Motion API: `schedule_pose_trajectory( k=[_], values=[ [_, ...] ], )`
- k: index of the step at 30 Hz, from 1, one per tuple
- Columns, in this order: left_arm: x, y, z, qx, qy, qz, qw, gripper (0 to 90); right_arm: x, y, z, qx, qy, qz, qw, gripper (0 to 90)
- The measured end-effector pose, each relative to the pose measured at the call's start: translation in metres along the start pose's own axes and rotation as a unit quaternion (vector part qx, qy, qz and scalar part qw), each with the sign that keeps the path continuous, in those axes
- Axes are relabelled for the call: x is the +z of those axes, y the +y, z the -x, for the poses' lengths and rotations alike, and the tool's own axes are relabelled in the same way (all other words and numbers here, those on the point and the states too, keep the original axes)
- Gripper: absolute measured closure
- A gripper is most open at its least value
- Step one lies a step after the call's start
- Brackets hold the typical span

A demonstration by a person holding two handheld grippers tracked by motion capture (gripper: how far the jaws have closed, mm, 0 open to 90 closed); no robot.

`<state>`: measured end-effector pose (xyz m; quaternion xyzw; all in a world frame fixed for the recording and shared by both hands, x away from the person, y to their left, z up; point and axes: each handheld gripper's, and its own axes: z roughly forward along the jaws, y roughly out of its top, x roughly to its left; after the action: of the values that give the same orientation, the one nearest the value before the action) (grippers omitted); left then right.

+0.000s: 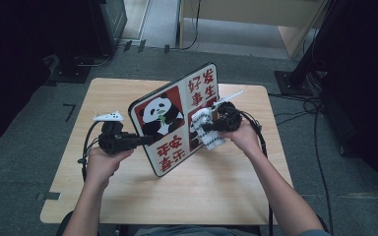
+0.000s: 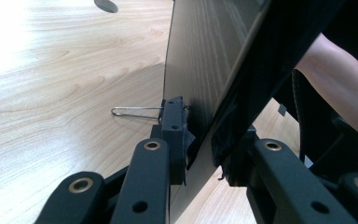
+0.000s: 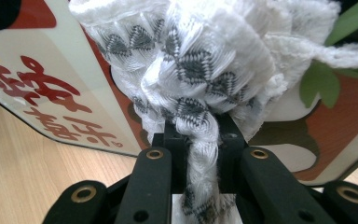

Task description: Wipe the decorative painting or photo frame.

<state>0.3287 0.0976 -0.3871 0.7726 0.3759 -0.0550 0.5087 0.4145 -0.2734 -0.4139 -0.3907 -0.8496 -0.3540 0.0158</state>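
Board between our two claws

Our left gripper clamps the board's edge; our right gripper presses the cloth on its face.

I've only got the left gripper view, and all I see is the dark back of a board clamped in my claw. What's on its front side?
Observer: The board has a panda picture and red characters on its front.
Operator: What's my other hand doing?
Observer: The right claw is shut on a white cloth with grey diamond patterns.
Operator: Is it on the board?
Observer: In the high view the bunched cloth looks pressed against the front face, towards its right edge.
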Motion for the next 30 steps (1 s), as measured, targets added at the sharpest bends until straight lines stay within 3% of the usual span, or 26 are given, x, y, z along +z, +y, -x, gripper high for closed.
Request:
schedule_pose_trajectory(
  k=[30],
  values=[
    [0.0,0.0,0.001,0.003,0.002,0.0,1.0,75.3,0.033,-0.041,0.016,0.029,0.005,-0.029,0.9991,80.4]
  ],
)
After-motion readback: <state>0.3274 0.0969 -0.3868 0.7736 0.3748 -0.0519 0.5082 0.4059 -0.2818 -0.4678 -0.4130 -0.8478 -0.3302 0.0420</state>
